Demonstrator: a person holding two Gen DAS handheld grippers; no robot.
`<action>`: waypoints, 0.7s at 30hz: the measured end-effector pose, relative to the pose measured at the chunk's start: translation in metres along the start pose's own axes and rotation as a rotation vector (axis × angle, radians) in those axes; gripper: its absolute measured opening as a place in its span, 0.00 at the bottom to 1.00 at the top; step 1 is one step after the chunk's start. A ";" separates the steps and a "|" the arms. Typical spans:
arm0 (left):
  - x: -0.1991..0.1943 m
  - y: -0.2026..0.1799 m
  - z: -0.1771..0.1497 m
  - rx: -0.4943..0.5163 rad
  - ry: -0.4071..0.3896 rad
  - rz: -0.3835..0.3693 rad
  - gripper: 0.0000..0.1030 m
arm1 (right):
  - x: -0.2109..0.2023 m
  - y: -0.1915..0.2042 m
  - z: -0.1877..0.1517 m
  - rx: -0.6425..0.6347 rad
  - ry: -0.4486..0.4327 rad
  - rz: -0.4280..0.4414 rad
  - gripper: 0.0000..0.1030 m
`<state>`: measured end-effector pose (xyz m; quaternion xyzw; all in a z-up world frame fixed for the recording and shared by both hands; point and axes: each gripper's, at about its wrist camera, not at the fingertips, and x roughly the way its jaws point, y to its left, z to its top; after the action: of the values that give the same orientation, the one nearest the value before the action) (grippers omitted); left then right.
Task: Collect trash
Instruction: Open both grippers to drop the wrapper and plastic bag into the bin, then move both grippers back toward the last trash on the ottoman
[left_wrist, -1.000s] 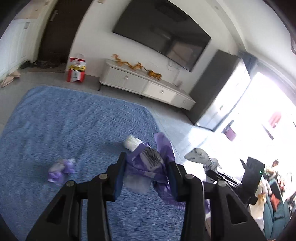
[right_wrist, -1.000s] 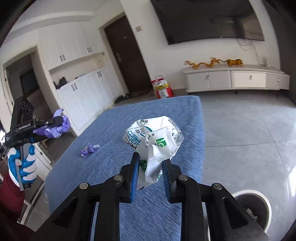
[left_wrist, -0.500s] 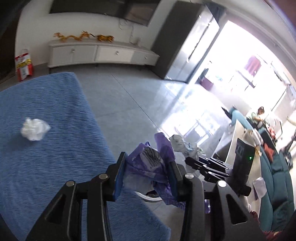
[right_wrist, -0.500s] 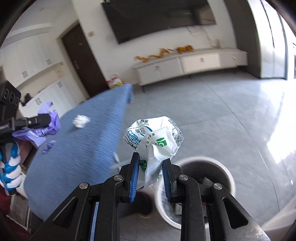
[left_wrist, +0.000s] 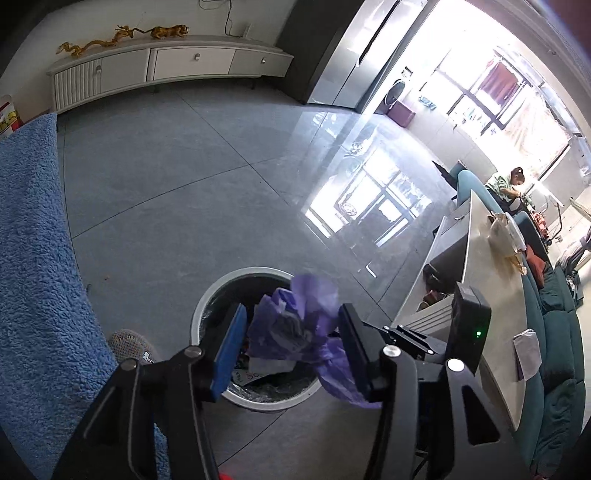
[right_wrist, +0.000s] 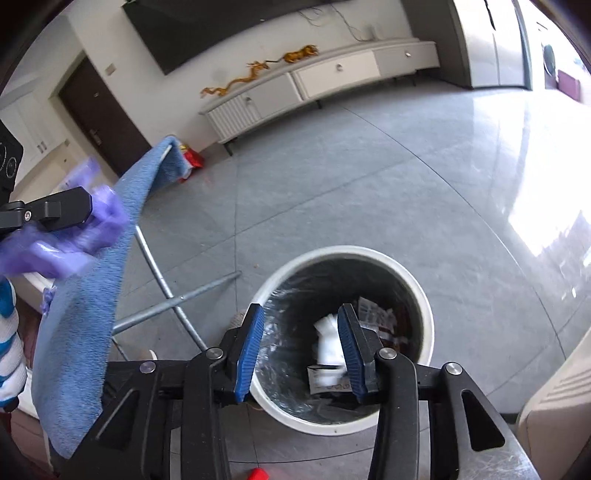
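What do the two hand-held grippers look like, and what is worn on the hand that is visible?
Both the left gripper and the right gripper have black angular linkage arms with silver round pivot screws and ribbed blue pads. A black box with a green light sits on the right one. The hand wears a white and blue glove.

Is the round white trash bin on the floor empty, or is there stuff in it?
Not empty. Inside the round white trash bin, crumpled white paper and printed wrappers lie on its dark liner.

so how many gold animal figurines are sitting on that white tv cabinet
2: a long gold dragon toward the cabinet's left end, and a smaller gold tiger just to its right, both on the top surface. None looks hidden.
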<state>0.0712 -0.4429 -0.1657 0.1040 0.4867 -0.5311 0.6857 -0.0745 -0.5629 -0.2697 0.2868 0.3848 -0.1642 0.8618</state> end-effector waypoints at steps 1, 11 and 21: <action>0.002 -0.001 0.000 0.005 0.002 0.002 0.49 | -0.001 -0.002 -0.002 0.004 0.002 -0.006 0.40; -0.010 0.004 -0.008 -0.015 -0.014 0.025 0.51 | -0.018 -0.002 -0.008 0.036 -0.023 -0.054 0.40; -0.079 0.027 -0.031 -0.040 -0.127 0.105 0.59 | -0.053 0.036 0.003 -0.048 -0.094 -0.038 0.41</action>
<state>0.0794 -0.3615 -0.1299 0.0819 0.4466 -0.4899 0.7442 -0.0888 -0.5328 -0.2148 0.2504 0.3530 -0.1846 0.8824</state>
